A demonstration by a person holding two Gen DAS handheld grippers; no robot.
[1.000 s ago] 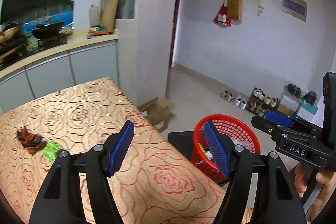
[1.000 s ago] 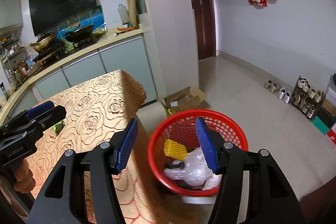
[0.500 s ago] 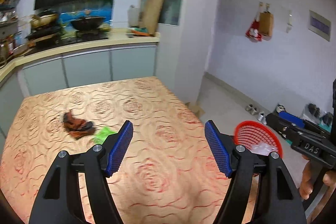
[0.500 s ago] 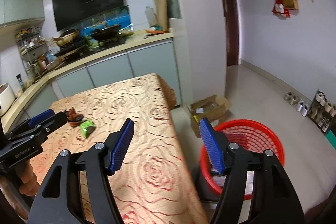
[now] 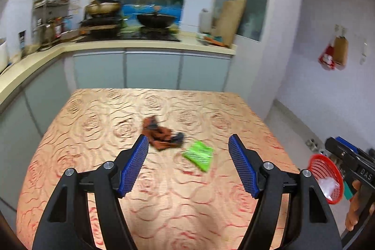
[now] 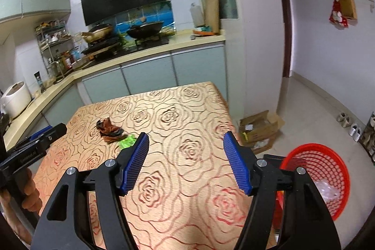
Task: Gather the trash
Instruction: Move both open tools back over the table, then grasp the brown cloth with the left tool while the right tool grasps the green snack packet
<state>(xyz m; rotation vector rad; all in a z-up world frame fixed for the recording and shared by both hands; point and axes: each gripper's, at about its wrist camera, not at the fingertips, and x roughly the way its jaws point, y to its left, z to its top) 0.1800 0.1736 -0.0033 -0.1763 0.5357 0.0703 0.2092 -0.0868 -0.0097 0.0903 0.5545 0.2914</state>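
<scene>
A crumpled orange-brown wrapper [image 5: 160, 134] [image 6: 109, 129] and a green packet [image 5: 199, 154] [image 6: 127, 141] lie near the middle of the rose-patterned table [image 5: 164, 203] [image 6: 187, 168]. My left gripper [image 5: 188, 151] is open above the table, facing both scraps, nothing between its blue pads. My right gripper [image 6: 185, 149] is open over the table's right half, empty, with the scraps beyond its left finger. A red mesh basket [image 6: 321, 177] [image 5: 327, 177] with clear plastic trash inside stands on the floor off the table's right side.
A kitchen counter [image 6: 150, 53] with woks and a hob runs behind the table. An open cardboard box [image 6: 260, 130] lies on the floor by the wall. Shoes [image 6: 349, 125] line the right wall. A hand [image 6: 30, 193] holds the left gripper at the left edge.
Both grippers swung left, away from the red basket and toward the table. The two scraps now sit centred before the left gripper. The right gripper's jaws stand wider than before.
</scene>
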